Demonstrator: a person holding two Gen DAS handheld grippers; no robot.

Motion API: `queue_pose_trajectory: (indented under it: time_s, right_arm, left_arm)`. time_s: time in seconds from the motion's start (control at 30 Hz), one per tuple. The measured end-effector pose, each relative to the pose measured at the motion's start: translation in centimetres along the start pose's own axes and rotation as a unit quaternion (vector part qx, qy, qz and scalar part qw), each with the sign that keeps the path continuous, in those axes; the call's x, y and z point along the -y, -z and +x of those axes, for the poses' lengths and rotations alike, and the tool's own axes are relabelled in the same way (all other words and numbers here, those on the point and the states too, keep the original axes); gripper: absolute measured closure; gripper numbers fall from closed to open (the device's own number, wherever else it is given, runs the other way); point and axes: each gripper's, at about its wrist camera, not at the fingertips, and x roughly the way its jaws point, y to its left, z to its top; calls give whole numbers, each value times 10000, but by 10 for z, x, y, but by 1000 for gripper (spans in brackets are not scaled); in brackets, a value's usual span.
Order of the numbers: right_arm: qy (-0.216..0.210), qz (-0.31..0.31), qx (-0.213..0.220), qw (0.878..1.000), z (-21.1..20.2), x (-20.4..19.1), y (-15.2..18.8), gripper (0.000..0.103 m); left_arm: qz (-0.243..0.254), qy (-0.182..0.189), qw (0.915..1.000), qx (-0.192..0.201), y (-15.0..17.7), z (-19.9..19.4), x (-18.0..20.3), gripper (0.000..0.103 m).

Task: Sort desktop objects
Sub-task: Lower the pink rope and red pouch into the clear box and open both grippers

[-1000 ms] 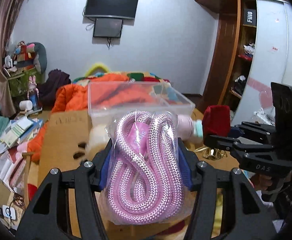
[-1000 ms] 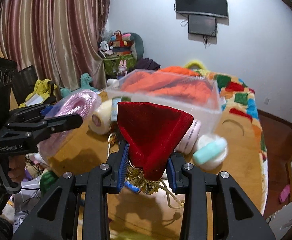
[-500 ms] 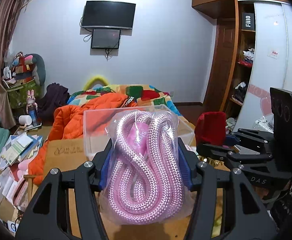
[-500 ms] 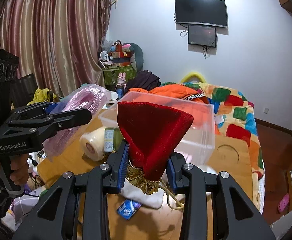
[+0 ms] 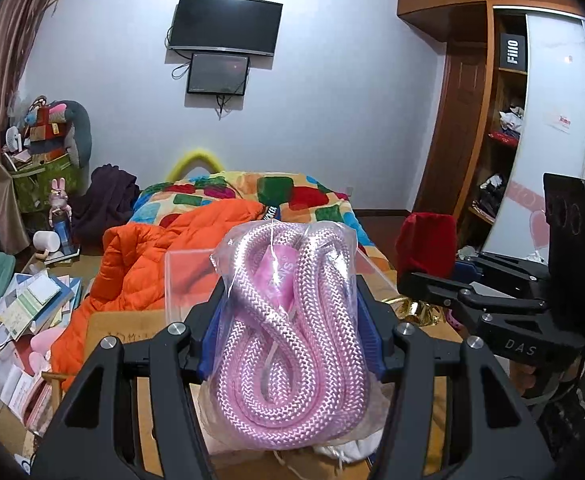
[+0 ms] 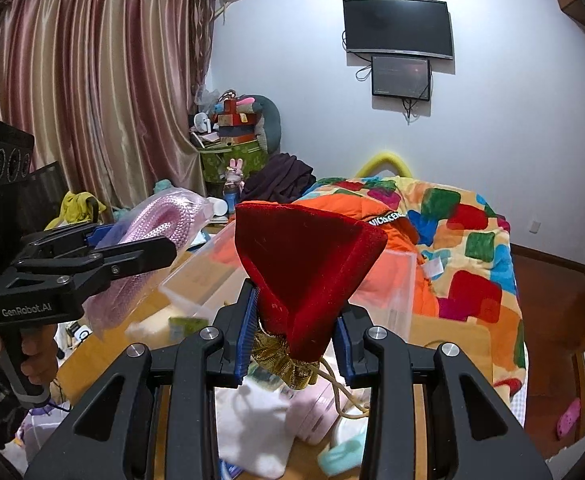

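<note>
Left tool (image 5: 288, 340): is being kept clamped on the bagged pink rope (image 5: 292, 340), for binning.
Right tool (image 6: 294, 340): is being kept clamped on the red pouch (image 6: 304, 268), above the clear bin (image 6: 400, 292).

"DAS" stands in pale letters on the black body of the right gripper (image 5: 424, 276); "GenRobot.AI" on the body of the left gripper (image 6: 132, 244); "FIIO" — white, running vertically — on a black box (image 5: 513, 53) in the wardrobe shelf; the print on the orange jacket's black tag (image 6: 386, 218) is only partly legible.
</note>
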Motion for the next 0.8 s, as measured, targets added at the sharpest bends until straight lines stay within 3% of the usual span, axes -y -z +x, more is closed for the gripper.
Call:
queue_pose_trajectory:
  time_s: [0.13, 0.53, 0.8]
  right_arm:
    - [-55, 134, -27, 9999, 16, 13, -7, 71]
    - [-121, 318, -412, 9986, 62, 36, 3, 71]
    - [-159, 263, -667, 9973, 84, 44, 3, 71]
  left_arm:
    - [54, -283, 9996, 78, -3, 14, -2, 46]
    - [-117, -196, 9987, -462, -5, 68, -15, 46]
    - [-8, -338, 9970, -692, -2, 93, -17, 46]
